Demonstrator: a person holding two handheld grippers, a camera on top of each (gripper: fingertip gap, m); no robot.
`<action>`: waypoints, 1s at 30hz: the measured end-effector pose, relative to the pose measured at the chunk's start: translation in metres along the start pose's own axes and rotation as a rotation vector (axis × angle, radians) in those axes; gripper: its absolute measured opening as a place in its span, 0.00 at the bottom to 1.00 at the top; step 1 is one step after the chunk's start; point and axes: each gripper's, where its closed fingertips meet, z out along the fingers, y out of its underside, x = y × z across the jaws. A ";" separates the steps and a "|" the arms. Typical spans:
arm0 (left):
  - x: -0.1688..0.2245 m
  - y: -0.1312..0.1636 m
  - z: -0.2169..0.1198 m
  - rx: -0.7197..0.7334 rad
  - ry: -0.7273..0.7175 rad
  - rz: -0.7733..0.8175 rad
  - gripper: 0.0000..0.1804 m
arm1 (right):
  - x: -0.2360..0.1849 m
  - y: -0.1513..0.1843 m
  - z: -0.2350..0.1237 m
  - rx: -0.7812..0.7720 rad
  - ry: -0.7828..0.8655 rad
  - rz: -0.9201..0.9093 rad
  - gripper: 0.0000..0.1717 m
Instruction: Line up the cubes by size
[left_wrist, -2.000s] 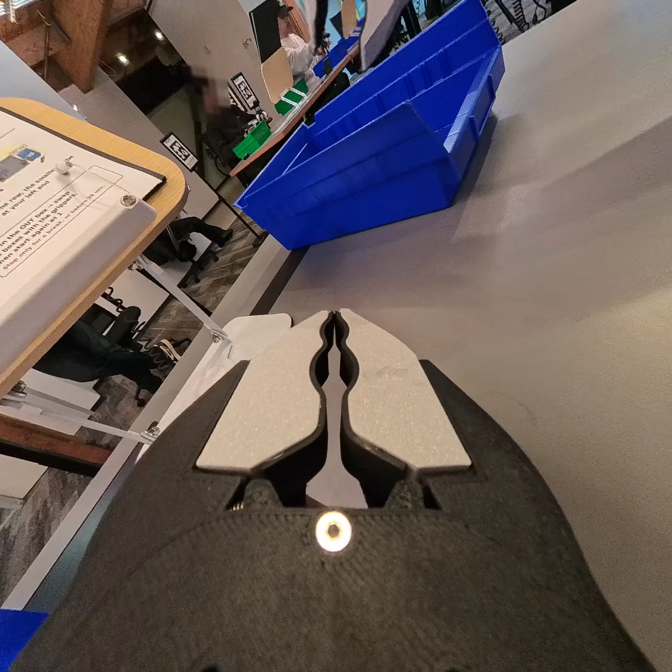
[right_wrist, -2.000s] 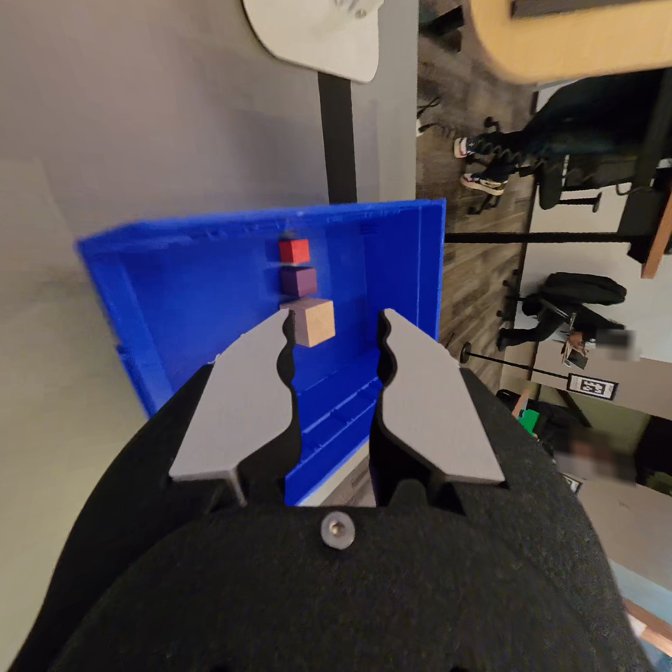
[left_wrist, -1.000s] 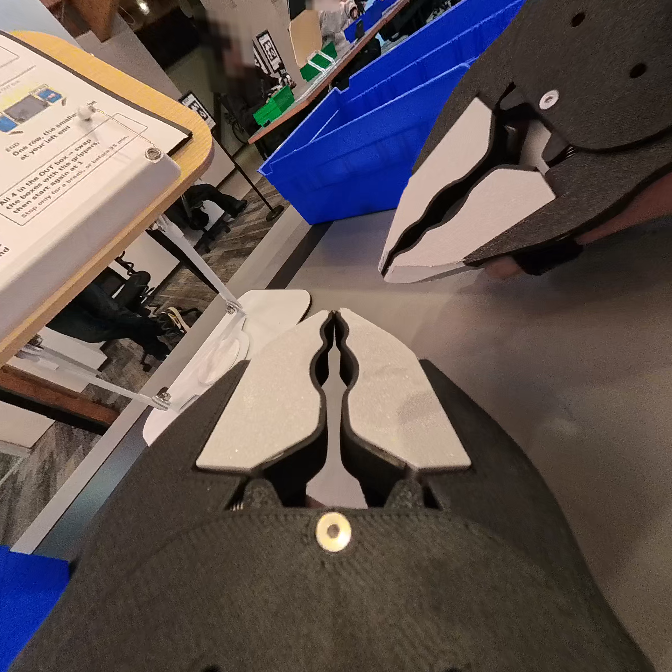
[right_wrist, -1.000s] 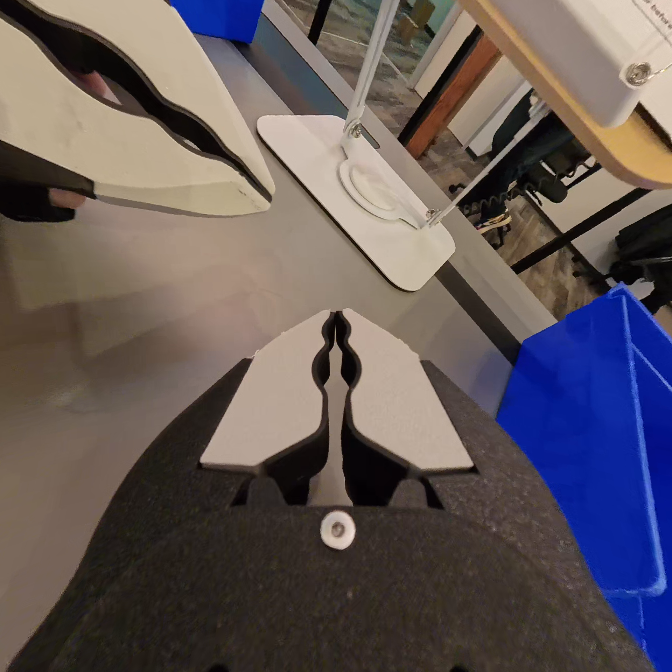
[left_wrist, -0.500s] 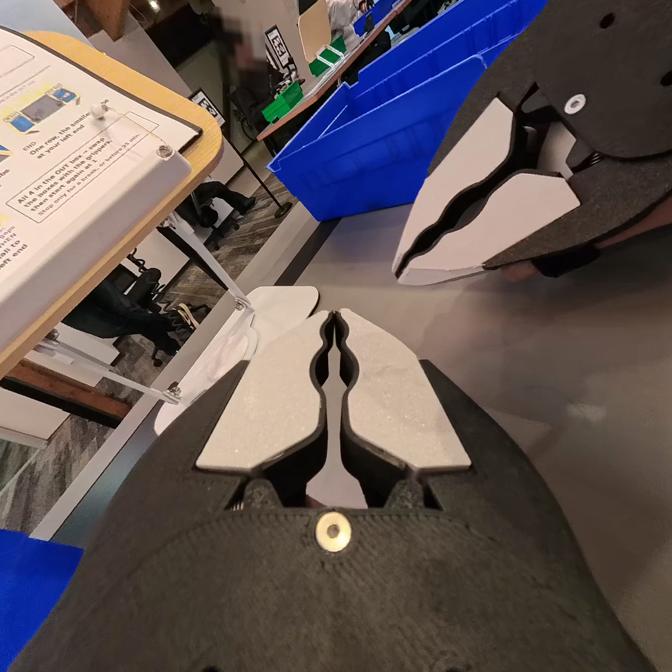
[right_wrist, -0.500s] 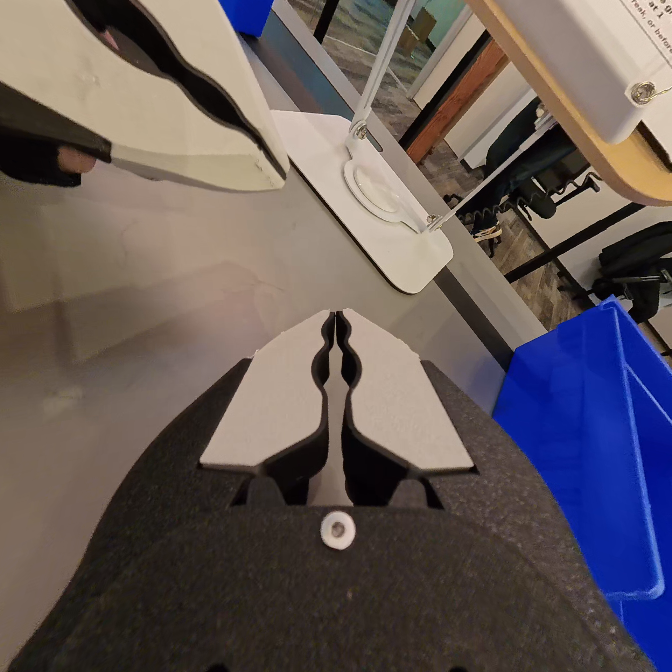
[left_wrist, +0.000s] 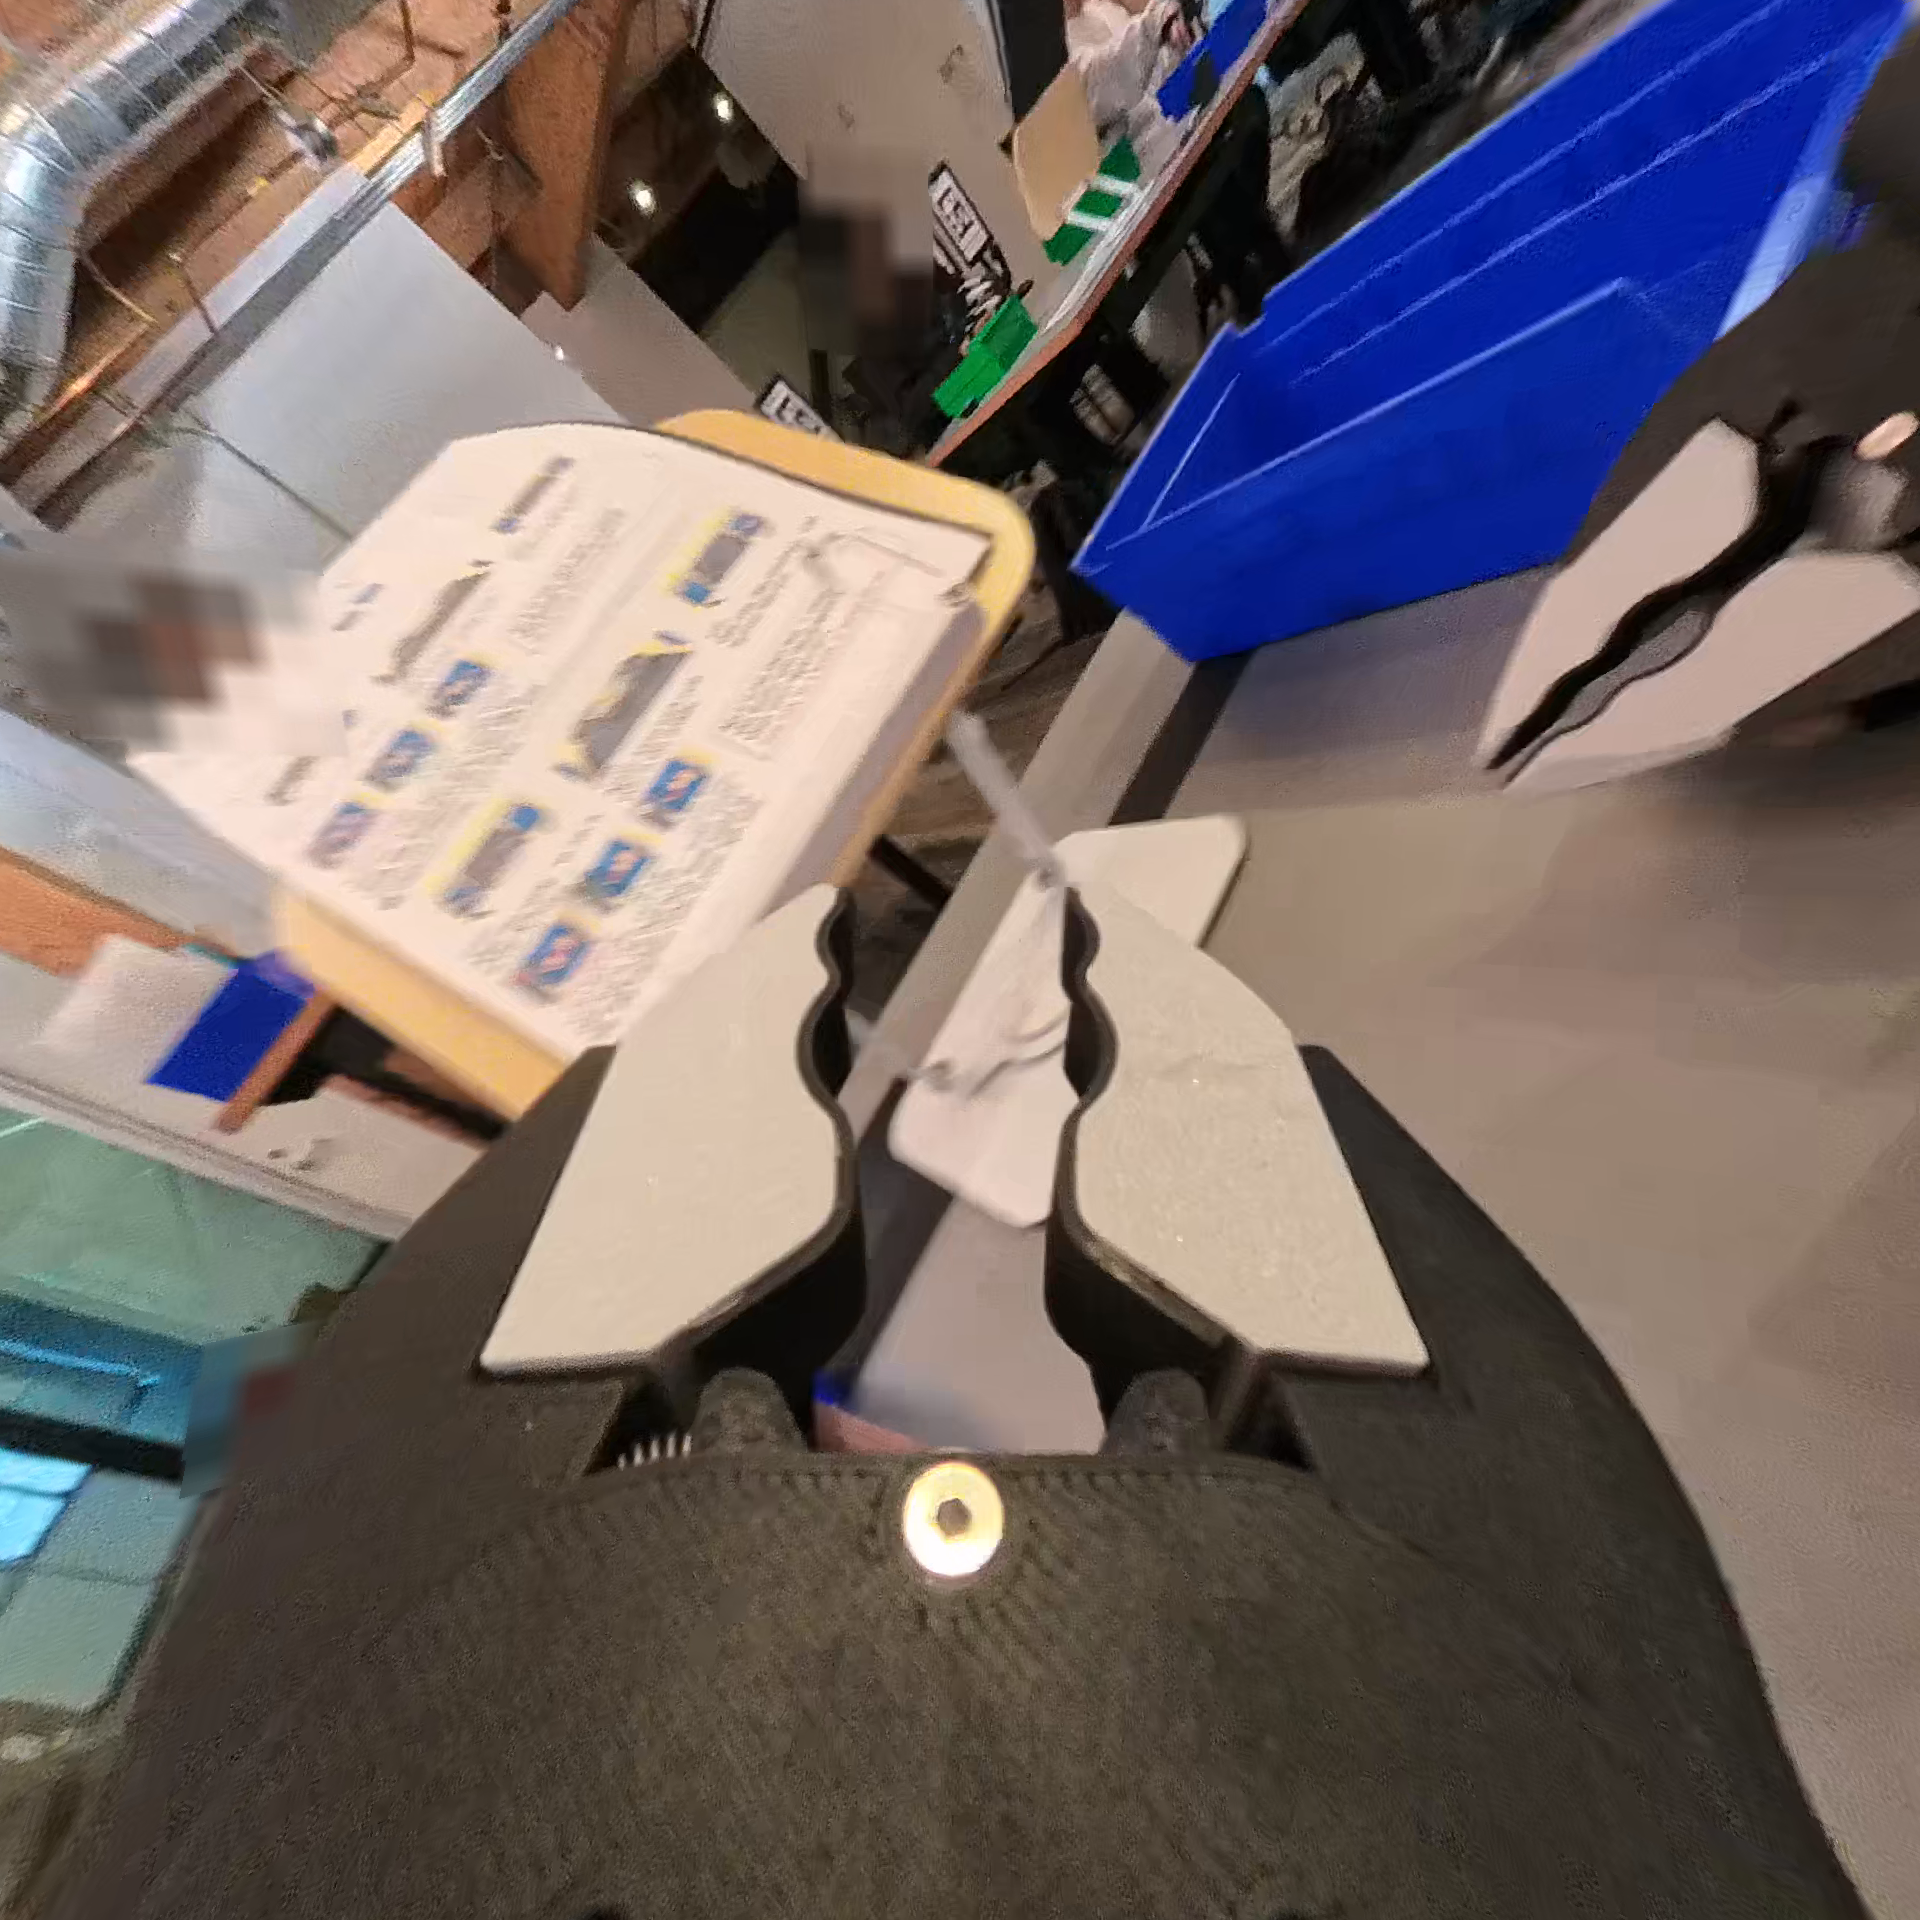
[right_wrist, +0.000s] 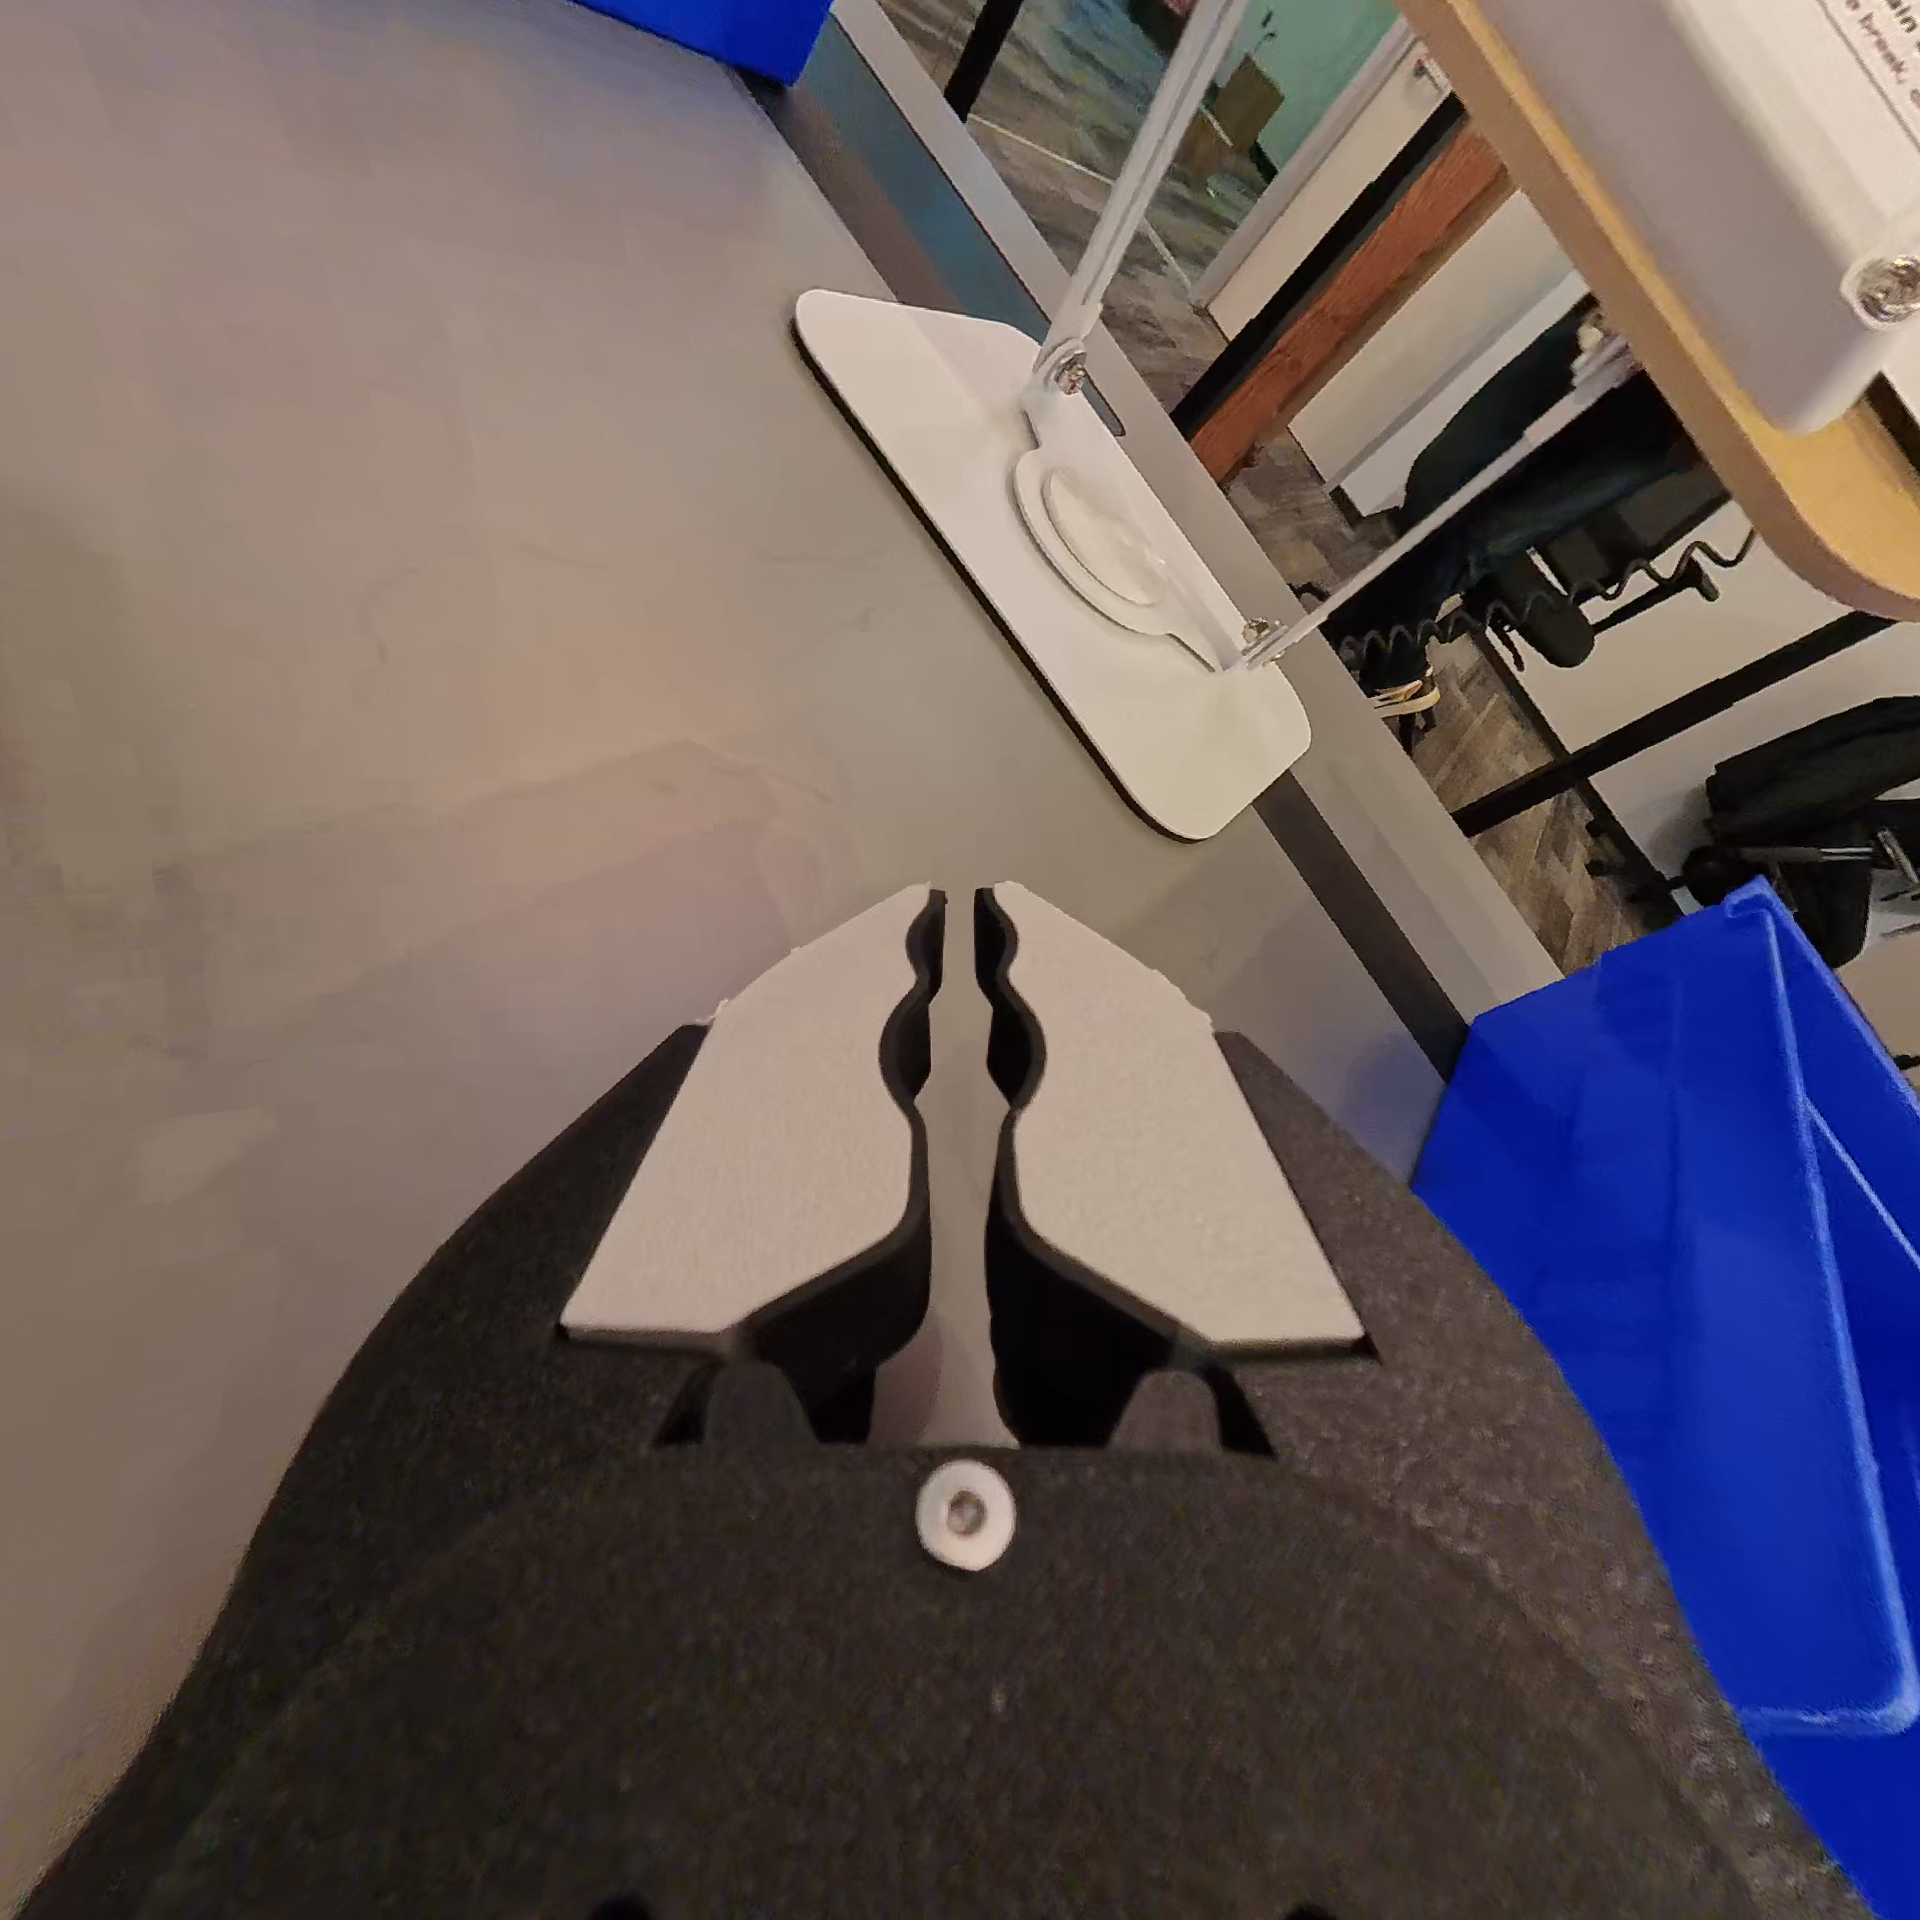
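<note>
Left gripper (left_wrist: 956, 914) jaws stand wide apart, nothing between the pads; it points over the grey table (left_wrist: 1558, 1039) edge, where the white stand base (left_wrist: 1143, 862) sits and carries the tilted instruction board (left_wrist: 623, 675). View is motion-blurred. Right gripper (right_wrist: 961, 894) is nearly closed — a thin slit between the fingertips, bare table showing through it, nothing held. It hovers low over the bare table surface, which is open to its left. One blue bin (right_wrist: 1714, 1143) sits just right of it at the table edge; the stand base (right_wrist: 1039, 540) lies ahead. Cubes are not visible in either view — cannot tell where they are.
</note>
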 end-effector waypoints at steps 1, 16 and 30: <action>-0.018 0.006 -0.012 -0.037 -0.005 0.052 0.24 | -0.002 0.000 0.000 -0.001 -0.006 -0.010 0.03; -0.119 0.273 -0.084 -0.931 0.546 0.240 0.54 | -0.016 0.004 0.004 -0.029 -0.068 -0.077 0.05; -0.101 0.361 -0.091 -1.239 0.749 0.229 0.36 | -0.021 0.005 0.005 -0.042 -0.094 -0.101 0.05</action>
